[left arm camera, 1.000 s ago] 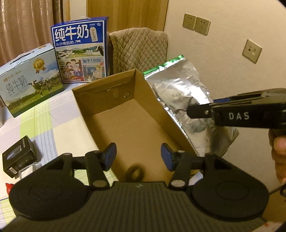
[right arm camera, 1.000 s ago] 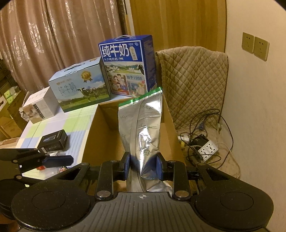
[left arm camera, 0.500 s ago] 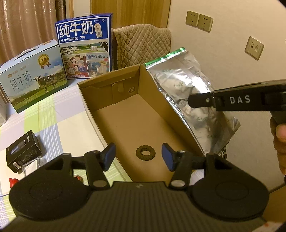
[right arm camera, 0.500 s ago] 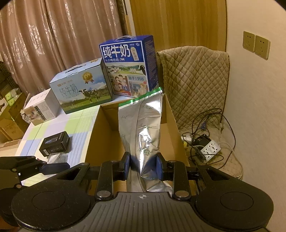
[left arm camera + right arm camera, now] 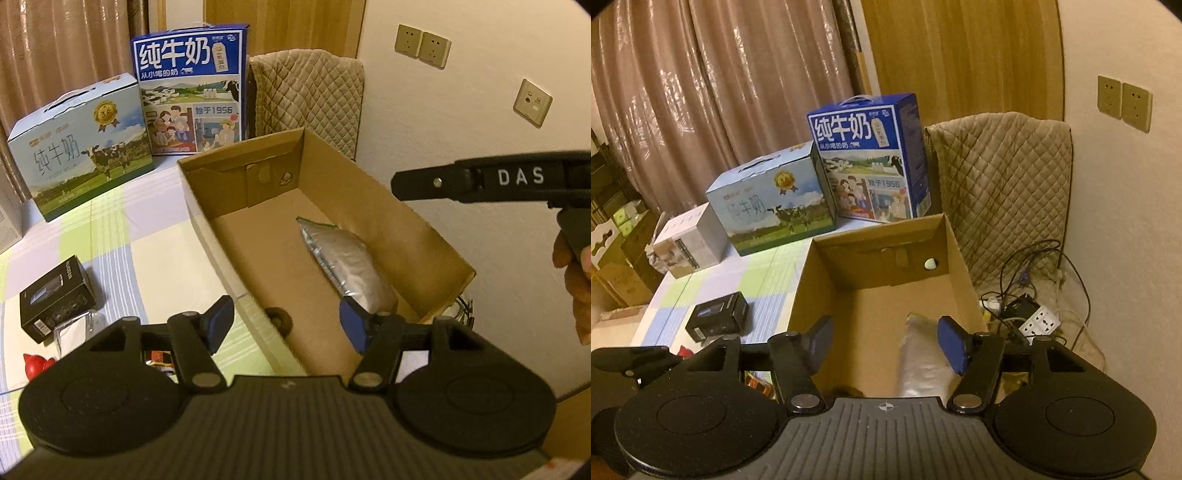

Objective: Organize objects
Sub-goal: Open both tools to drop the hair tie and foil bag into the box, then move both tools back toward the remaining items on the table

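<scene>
An open cardboard box [image 5: 373, 206] [image 5: 955, 251] sits at the table's right edge. A silver foil pouch [image 5: 347, 264] [image 5: 919, 363] lies on its floor by the right wall, free of both grippers. A small dark ring [image 5: 279, 319] rests on the box floor at the near end. My left gripper [image 5: 288, 325] hovers over the box's near left wall, its jaws opening with nothing between them. My right gripper [image 5: 882, 343] hangs above the box's near end, jaws opening, the pouch below and clear of its pads. The right gripper's black finger [image 5: 480, 181] shows over the box's right wall.
Two milk cartons, a light blue one [image 5: 81, 147] and a dark blue one [image 5: 192, 88], stand behind the box. A small black box [image 5: 55, 299] and a red item [image 5: 37, 363] lie on the checked tablecloth at left. A quilted chair [image 5: 1001, 192] and power strip with cables [image 5: 1038, 317] are right.
The right gripper let go of the foil pouch, which dropped from upright at the box's right wall to lying on the box floor. Both grippers' jaws spread wider.
</scene>
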`<state>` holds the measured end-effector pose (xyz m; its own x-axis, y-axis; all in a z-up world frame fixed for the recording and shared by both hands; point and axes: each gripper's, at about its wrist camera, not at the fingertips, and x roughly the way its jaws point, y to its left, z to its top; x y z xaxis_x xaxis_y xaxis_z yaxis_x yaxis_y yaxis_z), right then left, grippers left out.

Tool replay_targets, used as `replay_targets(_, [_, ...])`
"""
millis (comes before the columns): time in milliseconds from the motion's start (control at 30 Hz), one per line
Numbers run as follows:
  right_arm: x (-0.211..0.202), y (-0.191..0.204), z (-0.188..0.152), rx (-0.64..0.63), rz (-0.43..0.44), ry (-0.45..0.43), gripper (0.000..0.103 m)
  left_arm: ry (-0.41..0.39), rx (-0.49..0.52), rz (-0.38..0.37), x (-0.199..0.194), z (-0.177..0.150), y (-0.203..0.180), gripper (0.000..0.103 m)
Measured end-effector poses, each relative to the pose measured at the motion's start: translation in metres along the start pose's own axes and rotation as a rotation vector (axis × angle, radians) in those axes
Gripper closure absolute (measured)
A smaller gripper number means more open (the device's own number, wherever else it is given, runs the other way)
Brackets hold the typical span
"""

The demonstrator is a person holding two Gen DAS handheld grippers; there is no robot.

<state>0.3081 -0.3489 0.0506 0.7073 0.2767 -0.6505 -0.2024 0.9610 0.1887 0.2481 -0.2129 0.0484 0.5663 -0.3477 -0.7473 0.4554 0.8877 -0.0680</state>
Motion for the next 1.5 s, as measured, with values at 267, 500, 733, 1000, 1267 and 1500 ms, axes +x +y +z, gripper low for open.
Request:
replay_targets(267, [-0.013,0.01,-0.014,0.006,0.013,0.004,0.044,-0.012,-0.031,0.016,-0.019,-0.014,0.007,0.041])
replay_targets(500, [-0.037,0.027,-0.029,0.015,0.028,-0.011,0.044,-0.037,-0.076,0.029,-0.047,-0.031,0.016,0.037])
replay_targets(733, [-0.066,0.051,-0.051,0.04,0.048,-0.032,0.043,-0.065,-0.126,0.059,-0.082,-0.057,0.026,0.028])
replay_targets(1000, [-0.093,0.092,-0.082,0.026,0.061,-0.054,0.042,-0.095,-0.172,0.12,-0.128,-0.089,0.045,0.016])
replay_targets(1267, [-0.1,0.135,-0.109,-0.014,0.1,-0.04,0.041,-0.11,-0.215,0.188,-0.166,-0.122,0.069,0.006])
replay_targets(1500, [-0.099,0.157,-0.126,-0.029,0.12,-0.015,0.041,-0.112,-0.256,0.25,-0.19,-0.156,0.096,0.001])
